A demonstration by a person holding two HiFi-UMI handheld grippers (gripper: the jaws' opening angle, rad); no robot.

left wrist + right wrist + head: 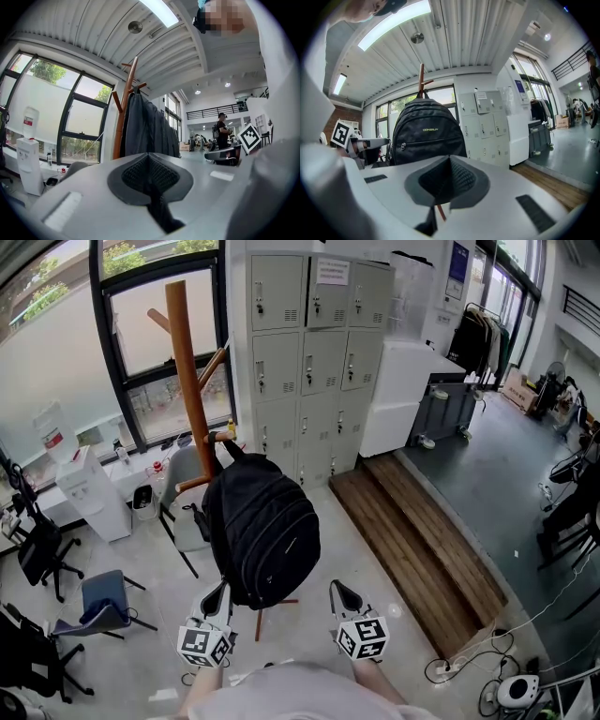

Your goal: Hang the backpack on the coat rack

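The left gripper's (149, 157) fingers (133, 176) are pressed together along a dark seam, with nothing between them. The right gripper's (450, 159) fingers (464, 178) are likewise closed and empty. In the head view both grippers are held low, side by side, the left gripper (221, 591) and right gripper (337, 591) with their fingertips pointing up and forward.

Just beyond the fingertips, ahead and between the two pairs, the black backpack (262, 531) hangs clear of them. Its long axis runs vertically, top end up, its top caught on a peg of the wooden coat rack (187, 371). Ahead of the right fingers its front pocket side faces them squarely (427, 136). Ahead of the left fingers it shows edge-on (147, 126), with the rack's post (125, 103) just to its left.

Farther past the fingers stand grey lockers (309, 334), with a wooden step (412, 531) to the right.
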